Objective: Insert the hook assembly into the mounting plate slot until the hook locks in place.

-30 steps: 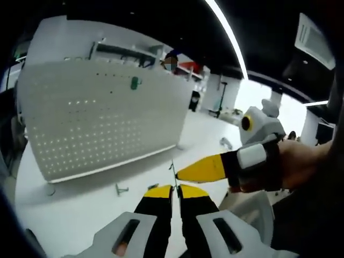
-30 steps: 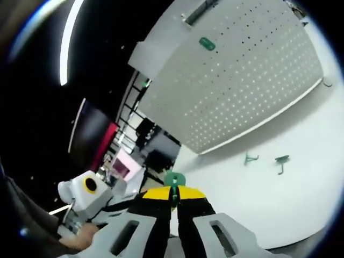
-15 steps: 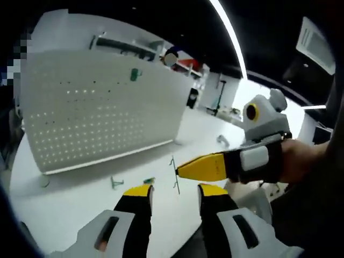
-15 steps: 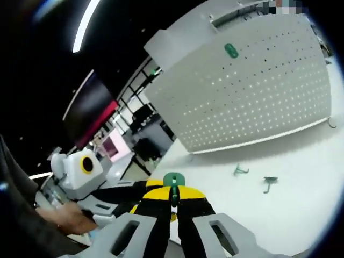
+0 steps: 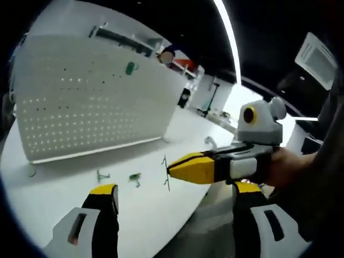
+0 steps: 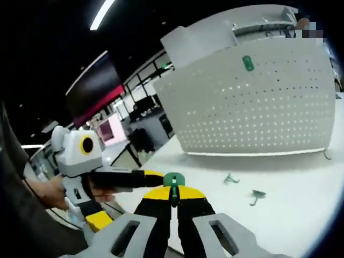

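The white pegboard mounting plate (image 5: 80, 102) stands upright on the table and carries one green hook piece (image 5: 130, 67) near its top. My right gripper (image 6: 173, 194) is shut on a hook assembly with a green base (image 6: 173, 180). In the left gripper view the right gripper (image 5: 177, 167) comes in from the right, and the thin wire hook (image 5: 165, 173) sticks out at its yellow tips. My left gripper (image 5: 174, 194) stands wide open with nothing between its fingers, just below the right one. The pegboard (image 6: 252, 107) and its green piece (image 6: 248, 63) lie ahead.
Two loose hooks (image 5: 102, 174) (image 5: 134, 177) lie on the white table (image 5: 59, 204) in front of the pegboard; the right gripper view has them too (image 6: 231, 178) (image 6: 257, 194). The left gripper (image 6: 86, 161) and a hand sit at left. The table edge runs near my jaws.
My left gripper has gone from shut on the wire hook to wide open, letting it go. The right gripper keeps the hook. Both views have swung a little.
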Demonstrator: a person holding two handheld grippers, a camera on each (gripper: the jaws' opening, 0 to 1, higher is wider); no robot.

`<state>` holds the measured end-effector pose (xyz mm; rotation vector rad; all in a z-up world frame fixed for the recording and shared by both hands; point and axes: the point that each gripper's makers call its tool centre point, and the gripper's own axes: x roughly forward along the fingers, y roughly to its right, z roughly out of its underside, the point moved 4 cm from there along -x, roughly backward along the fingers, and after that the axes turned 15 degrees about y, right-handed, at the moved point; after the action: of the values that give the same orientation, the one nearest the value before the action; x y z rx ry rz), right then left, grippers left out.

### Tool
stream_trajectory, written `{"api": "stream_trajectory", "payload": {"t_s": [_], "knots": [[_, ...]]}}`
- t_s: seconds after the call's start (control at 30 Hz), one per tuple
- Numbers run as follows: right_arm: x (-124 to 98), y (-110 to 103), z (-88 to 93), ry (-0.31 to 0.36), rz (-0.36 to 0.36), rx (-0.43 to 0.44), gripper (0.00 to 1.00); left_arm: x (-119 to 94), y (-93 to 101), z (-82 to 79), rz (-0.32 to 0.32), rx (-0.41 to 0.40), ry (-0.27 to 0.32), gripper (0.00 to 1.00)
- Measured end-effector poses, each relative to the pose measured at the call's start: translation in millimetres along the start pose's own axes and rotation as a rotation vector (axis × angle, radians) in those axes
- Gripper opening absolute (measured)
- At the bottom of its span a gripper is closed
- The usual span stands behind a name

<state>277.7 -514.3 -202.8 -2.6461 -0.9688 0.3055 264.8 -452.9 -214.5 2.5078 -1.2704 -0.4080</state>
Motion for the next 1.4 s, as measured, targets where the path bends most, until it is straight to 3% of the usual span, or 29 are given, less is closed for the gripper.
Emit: {"api": "stream_trajectory", "payload": {"t_s": [0.17, 0.3, 0.77, 0.87, 0.97, 1.07, 1.27, 1.4], "knots": [[-0.6, 1.7, -1.3, 0.007, 0.004, -0.026, 0.0, 0.9, 9.4, -5.3, 0.025, -0.01, 0.023, 1.0], [-0.9, 1.5, -0.6, -0.003, -0.003, -0.079, 0.0, 4.3, 19.6, -11.6, 0.057, -0.049, 0.058, 1.0], [2.5, 0.9, -9.1, 0.017, -0.01, -0.122, 0.0, -0.5, 29.5, -25.6, 0.105, -0.104, 0.093, 1.0], [5.1, 0.7, -13.2, 0.027, -0.004, -0.154, 0.0, -4.8, 27.0, -27.3, 0.08, -0.109, 0.103, 1.0], [7.7, 6.1, -27.4, 0.094, 0.049, -0.214, 0.0, -7.9, 23.3, -29.6, 0.058, -0.107, 0.123, 1.0], [8.3, 8.1, -35.0, 0.118, 0.075, -0.257, 0.0, -11.6, 18.1, -32.7, 0.023, -0.102, 0.14, 1.0], [12.0, 14.5, -46.7, 0.157, 0.115, -0.29, 0.0, -18.5, 8.2, -40.3, -0.035, -0.066, 0.159, 1.0], [12.6, 22.2, -59.5, 0.23, 0.172, -0.281, 0.0, -23.3, -2.6, -47.8, -0.083, 0.045, 0.164, 1.0]]}}
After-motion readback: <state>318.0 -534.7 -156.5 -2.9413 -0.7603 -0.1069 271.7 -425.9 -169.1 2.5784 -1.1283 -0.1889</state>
